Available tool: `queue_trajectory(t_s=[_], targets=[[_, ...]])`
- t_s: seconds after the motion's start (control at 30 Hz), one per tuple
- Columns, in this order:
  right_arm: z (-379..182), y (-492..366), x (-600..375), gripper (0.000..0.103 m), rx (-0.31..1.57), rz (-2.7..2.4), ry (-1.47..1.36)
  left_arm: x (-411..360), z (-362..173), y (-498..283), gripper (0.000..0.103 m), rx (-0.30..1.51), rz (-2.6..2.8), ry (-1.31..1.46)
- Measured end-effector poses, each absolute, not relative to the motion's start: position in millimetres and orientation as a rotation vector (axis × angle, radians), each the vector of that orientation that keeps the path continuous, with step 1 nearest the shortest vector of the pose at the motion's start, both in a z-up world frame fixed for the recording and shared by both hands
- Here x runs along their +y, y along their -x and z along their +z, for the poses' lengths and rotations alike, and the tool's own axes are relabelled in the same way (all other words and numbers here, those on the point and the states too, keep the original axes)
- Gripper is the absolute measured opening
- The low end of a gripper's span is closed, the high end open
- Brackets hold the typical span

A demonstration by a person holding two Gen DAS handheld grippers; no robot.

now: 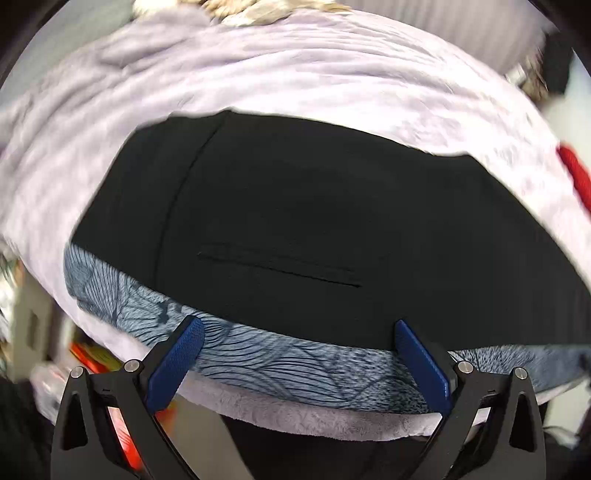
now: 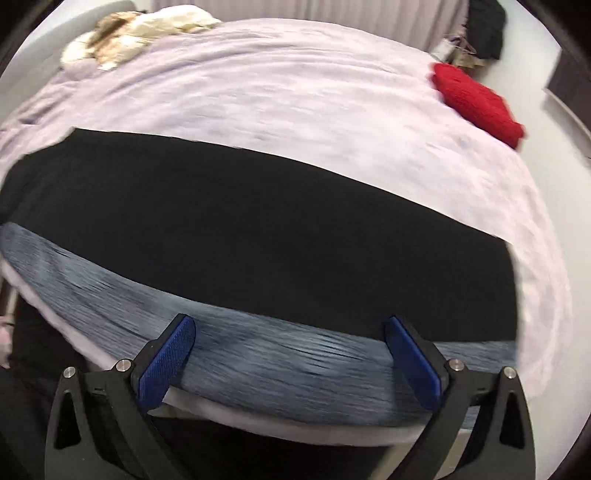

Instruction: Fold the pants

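Black pants (image 1: pixel 295 221) lie flat on the bed, with a pocket slit and a side seam showing in the left wrist view. They also fill the middle of the right wrist view (image 2: pixel 258 236). A blue-grey patterned cloth (image 1: pixel 280 365) lies under their near edge and shows in the right wrist view too (image 2: pixel 258 354). My left gripper (image 1: pixel 299 332) is open and empty, just short of the pants' near edge. My right gripper (image 2: pixel 290 326) is open and empty, over the patterned cloth at the near edge.
The bed has a lilac cover (image 2: pixel 295 92). A red knitted item (image 2: pixel 476 99) lies at its far right edge, also glimpsed in the left wrist view (image 1: pixel 576 173). Cream and brown clothes (image 2: pixel 125 33) lie at the head. Clutter (image 1: pixel 92 354) stands beside the bed at left.
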State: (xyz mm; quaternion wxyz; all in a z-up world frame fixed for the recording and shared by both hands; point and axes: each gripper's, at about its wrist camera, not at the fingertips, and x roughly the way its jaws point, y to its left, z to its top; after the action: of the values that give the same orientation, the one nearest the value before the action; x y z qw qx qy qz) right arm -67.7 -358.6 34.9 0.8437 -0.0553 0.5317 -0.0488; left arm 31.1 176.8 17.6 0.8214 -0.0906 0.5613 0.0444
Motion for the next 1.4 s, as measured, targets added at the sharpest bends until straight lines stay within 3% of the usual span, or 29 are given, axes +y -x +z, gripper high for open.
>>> queue_trajectory(t_s=[0.13, 0.23, 0.43, 0.67, 0.93, 1.07, 1.17, 1.4], targets=[[40.1, 78.8, -418.8, 0.103, 1.165, -0.230, 0.035, 182.9, 22.8, -35.2, 0.103, 1.185, 0.186, 0.181], [47.8, 64.4, -421.4, 0.103, 1.235, -0.305, 0.020, 146.0, 32.4, -38.1, 0.103, 1.176, 0.142, 0.124], [91.9, 13.5, -347.7, 0.103, 1.000, -0.121, -0.054, 29.0, 43.0, -44.4, 0.103, 1.147, -0.160, 0.007], [33.0, -30.4, -283.5, 0.102, 1.084, -0.071, 0.053, -18.0, 14.4, -96.6, 0.103, 1.207, -0.145, -0.050], [33.5, -3.9, -409.6, 0.102, 1.053, -0.277, -0.106, 24.5, 9.1, -99.3, 0.103, 1.196, -0.119, -0.017], [39.8, 7.4, -444.8, 0.102, 1.045, -0.268, -0.163, -11.0, 9.2, -85.5, 0.103, 1.211, -0.068, -0.018], [44.0, 7.3, -414.2, 0.103, 1.073, -0.333, -0.035, -30.4, 14.4, -74.7, 0.103, 1.215, -0.143, -0.036], [35.3, 13.5, -270.7, 0.103, 1.073, 0.054, 0.122, -84.7, 12.7, -56.4, 0.103, 1.212, -0.263, -0.103]])
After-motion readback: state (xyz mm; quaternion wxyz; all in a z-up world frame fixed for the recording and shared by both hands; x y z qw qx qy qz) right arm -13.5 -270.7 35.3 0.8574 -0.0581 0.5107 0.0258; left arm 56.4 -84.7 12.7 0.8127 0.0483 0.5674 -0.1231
